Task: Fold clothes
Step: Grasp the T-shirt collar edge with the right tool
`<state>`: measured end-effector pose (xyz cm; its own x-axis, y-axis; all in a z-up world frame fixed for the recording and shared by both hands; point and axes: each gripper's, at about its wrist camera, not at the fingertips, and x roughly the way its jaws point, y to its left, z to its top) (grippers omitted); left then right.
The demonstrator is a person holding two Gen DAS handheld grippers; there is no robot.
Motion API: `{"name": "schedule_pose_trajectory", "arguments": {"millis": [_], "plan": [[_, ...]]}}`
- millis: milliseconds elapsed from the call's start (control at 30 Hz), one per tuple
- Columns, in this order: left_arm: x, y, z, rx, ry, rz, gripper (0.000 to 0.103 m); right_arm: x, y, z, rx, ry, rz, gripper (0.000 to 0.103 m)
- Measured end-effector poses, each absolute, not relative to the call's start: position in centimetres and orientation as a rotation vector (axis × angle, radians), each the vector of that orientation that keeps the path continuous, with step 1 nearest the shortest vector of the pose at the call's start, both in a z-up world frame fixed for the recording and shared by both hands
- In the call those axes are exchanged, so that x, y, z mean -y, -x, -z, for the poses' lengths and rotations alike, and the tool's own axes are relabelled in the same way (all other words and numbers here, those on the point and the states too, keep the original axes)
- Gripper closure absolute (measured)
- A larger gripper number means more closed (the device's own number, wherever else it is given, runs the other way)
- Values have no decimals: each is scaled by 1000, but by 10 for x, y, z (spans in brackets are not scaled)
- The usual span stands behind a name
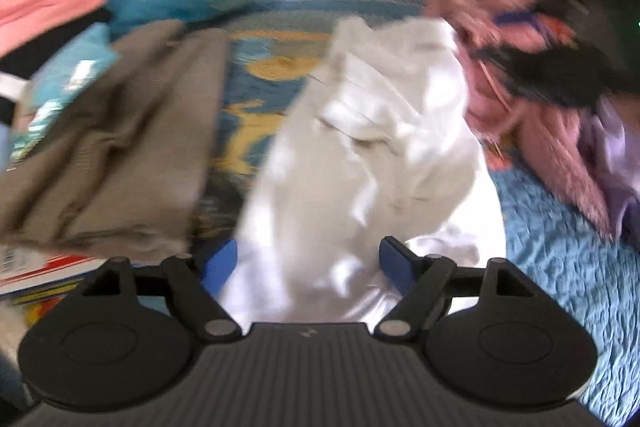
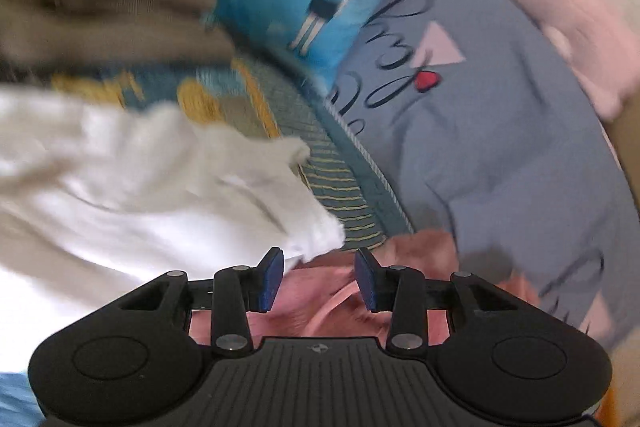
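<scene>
- While both blurred views catch the white garment (image 1: pixel 372 147) on the patterned bedspread (image 1: pixel 256 87), only the left shows the pink fuzzy clothes (image 1: pixel 532 131) beside it.
- Left claw (image 1: pixel 308 265) is spread, the garment lying between its fingers.
- Right claw (image 2: pixel 320 279) is spread above pink fabric (image 2: pixel 320 311), tilted, beside the garment's edge.

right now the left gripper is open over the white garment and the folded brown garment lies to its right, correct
Not quite. In the left wrist view the left gripper is open over the white garment, but the folded brown garment lies to its left, not its right. On the right of the white garment is a pink fuzzy garment.
</scene>
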<state>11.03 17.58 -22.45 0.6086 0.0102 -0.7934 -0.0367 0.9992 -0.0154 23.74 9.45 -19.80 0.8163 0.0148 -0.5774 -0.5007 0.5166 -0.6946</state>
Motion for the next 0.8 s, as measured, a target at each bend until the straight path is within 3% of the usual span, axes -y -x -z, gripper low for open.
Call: {"name": "schedule_pose_trajectory", "arguments": {"millis": [100, 133, 167, 333, 500, 700, 767, 800], "plan": [[-166, -118, 231, -934, 1, -12, 22, -96, -264, 208, -592, 1017, -386, 67], [-166, -119, 233, -943, 1, -13, 20, -96, -271, 209, -613, 1012, -393, 78], [-167, -121, 235, -953, 5, -13, 19, -98, -278, 209, -635, 1005, -399, 98], [-177, -130, 243, -999, 48, -42, 14, -80, -313, 180, -719, 822, -194, 99], [-170, -132, 248, -1006, -13, -54, 12, -74, -334, 201, -901, 958, -108, 97], [-173, -131, 250, -1011, -19, -61, 10, -74, -322, 165, -685, 848, 84, 82], [-173, -130, 249, -1009, -22, -62, 10, -77, -303, 150, -619, 718, -59, 66], [-172, -130, 249, -1008, -25, -62, 10, -81, -295, 148, -609, 684, -141, 66]]}}
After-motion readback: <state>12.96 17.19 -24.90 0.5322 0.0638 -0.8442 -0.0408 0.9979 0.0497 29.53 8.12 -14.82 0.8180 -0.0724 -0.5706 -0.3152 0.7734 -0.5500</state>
